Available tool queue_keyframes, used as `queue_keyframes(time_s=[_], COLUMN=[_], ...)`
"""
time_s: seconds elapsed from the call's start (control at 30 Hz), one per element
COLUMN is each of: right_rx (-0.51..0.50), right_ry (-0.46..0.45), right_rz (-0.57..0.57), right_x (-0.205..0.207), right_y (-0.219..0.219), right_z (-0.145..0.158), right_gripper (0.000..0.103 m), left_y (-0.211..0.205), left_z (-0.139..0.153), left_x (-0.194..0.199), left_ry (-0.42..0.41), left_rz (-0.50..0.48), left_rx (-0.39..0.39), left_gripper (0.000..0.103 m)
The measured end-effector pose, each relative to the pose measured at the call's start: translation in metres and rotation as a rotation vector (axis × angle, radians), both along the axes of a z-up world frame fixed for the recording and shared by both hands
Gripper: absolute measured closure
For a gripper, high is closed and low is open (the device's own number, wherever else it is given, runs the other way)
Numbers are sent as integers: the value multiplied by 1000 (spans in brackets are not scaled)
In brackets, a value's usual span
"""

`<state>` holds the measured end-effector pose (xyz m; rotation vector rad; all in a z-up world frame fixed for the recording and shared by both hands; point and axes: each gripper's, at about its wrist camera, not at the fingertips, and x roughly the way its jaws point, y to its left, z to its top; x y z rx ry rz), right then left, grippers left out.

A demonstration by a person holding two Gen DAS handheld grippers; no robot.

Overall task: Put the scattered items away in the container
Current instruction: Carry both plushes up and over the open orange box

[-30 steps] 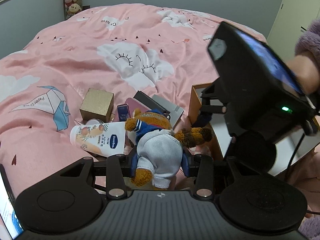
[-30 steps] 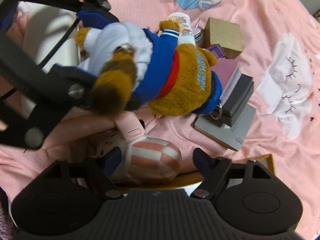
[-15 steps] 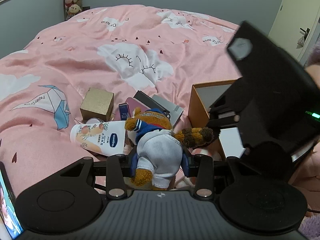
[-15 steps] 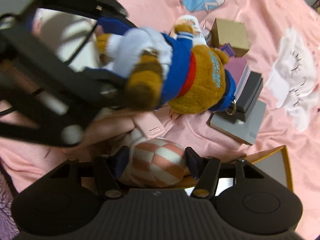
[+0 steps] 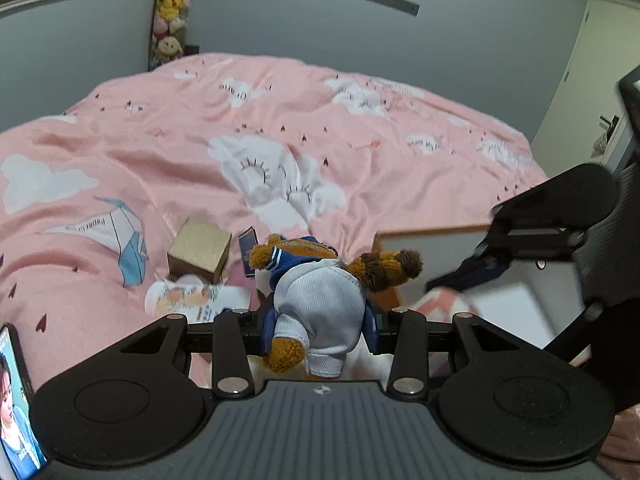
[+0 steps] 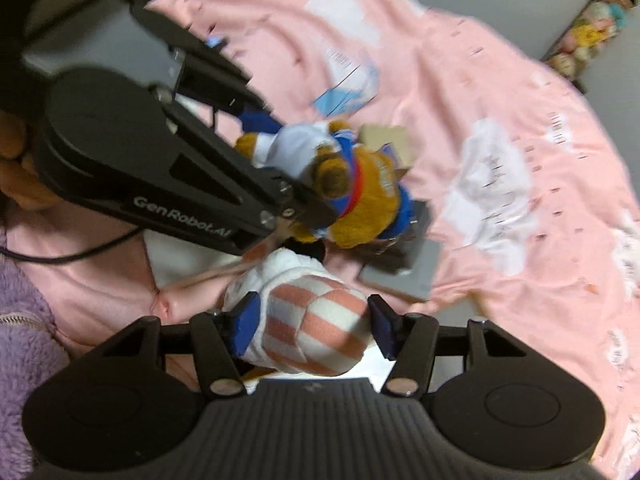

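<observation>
At the far left of the left wrist view a phone [image 5: 14,400] lies at the bed's edge, its screen lit. Next come a lotion tube [image 5: 192,298] and a gold box [image 5: 200,250] on the pink duvet [image 5: 160,152], then a small blue card [image 5: 249,250] standing just behind the bear [image 5: 320,292]. The left gripper [image 5: 320,322] pinches the bear's white-trousered hips, as it did a second ago; the bear now hangs a little higher above the clutter.

Right of it is the container [image 5: 432,236], an orange-edged box with a pale floor, near the bed's right side. The real change is here: the right gripper [image 6: 312,326], whose jaws were spread wide around the striped plush [image 6: 316,332] a second ago, has pinched it and lifted it well up, away from the box rim. In the right wrist view the plush fills the jaws, with grey cases [image 6: 404,276] on the duvet beyond it.

So both hands carry a toy, and neither toy is in the box yet. Judging by this, the drop over the box comes next, and the tube, gold box, card and cases remain to be gathered.

The duvet is soft and creased, printed with sleepy clouds and paper cranes. Grey walls, a column of stuffed toys [image 5: 172,12] in the corner and a cream door [image 5: 592,80] close the room.
</observation>
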<state>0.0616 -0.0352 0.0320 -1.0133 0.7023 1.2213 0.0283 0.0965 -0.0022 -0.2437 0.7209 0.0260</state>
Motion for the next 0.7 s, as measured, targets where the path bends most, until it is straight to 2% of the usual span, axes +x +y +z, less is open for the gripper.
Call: queue_keyframes(time_s=[0.17, 0.33, 0.47, 0.6, 0.7], right_rx=[97, 188, 230, 302, 353], right_ry=[-72, -79, -54, 1, -3], right_rz=[-145, -350, -499, -695, -848], right_x=[9, 30, 46, 57, 61], right_y=[-29, -61, -76, -106, -128], right_z=[21, 24, 0, -20, -33], right_gripper=[42, 42, 42, 42, 42], left_y=[-8, -19, -30, -42, -53], left_z=[9, 10, 12, 10, 7], left_x=[0, 2, 8, 14, 20], left_ry=[-28, -27, -32, -44, -43], left_rz=[-1, -29, -60, -113, -165], left_rx=[22, 28, 27, 14, 1], left_gripper=[56, 56, 56, 56, 56])
